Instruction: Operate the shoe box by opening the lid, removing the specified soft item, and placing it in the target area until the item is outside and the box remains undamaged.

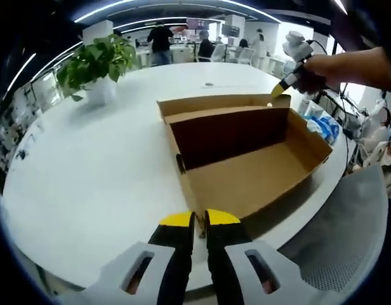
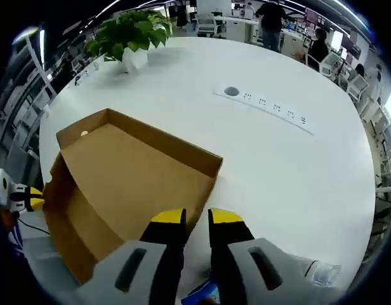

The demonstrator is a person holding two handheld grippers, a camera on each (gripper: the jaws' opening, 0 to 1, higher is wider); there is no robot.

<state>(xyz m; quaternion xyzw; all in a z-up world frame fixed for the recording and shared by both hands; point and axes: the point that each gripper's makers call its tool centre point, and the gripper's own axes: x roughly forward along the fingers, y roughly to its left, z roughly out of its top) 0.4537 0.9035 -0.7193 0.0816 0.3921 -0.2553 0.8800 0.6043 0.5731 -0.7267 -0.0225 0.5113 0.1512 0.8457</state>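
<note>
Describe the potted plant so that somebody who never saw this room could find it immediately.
Start from the big round white table that carries the open cardboard box. Look beyond the box toward the table's far edge: the potted plant stands there alone, apart from the box. It is the one green, leafy thing on the table, growing out of a small white pot.

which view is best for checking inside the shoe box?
Left gripper view: the shoe box lies open toward the camera, showing its brown floor and dark back wall, with nothing visible inside. The right gripper view shows the box from the other side, mostly flat cardboard, its interior largely hidden.
</note>
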